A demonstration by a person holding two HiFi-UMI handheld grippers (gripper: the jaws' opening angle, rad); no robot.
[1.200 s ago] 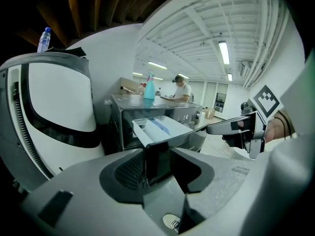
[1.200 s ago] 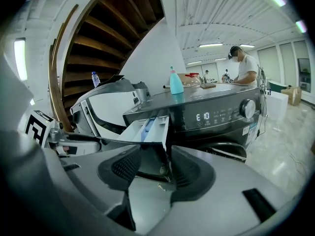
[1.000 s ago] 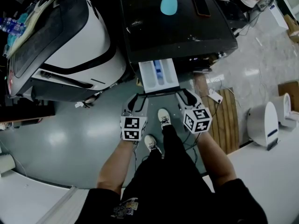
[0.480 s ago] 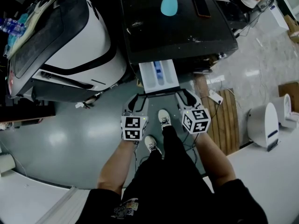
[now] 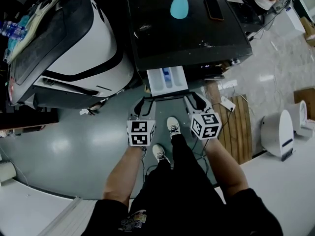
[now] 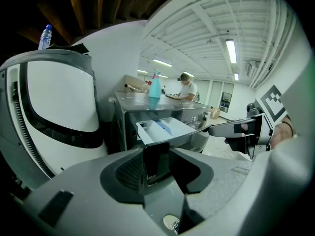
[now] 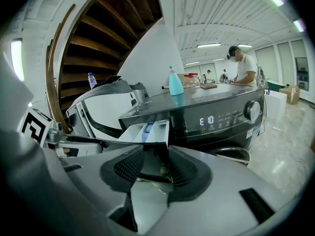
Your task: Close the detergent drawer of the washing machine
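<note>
The white detergent drawer with a blue insert is sticking partway out of the dark grey washing machine, just above the middle of the head view. The left gripper and right gripper sit right up at the two ends of the drawer's dark front panel. Both have their jaws roughly half apart with nothing clamped; each gripper view just shows a corner of that front in the gap.

On top of the washer, near the top edge of the frame, there's a turquoise plastic bottle and a dark phone. A big white-and-black rounded machine crowds in at the upper left, right beside the washer. A wooden slatted pallet lies at the washer's lower right, and a small white domed appliance sits further right. The person's white sneakers stand on the grey floor just below the grippers.
</note>
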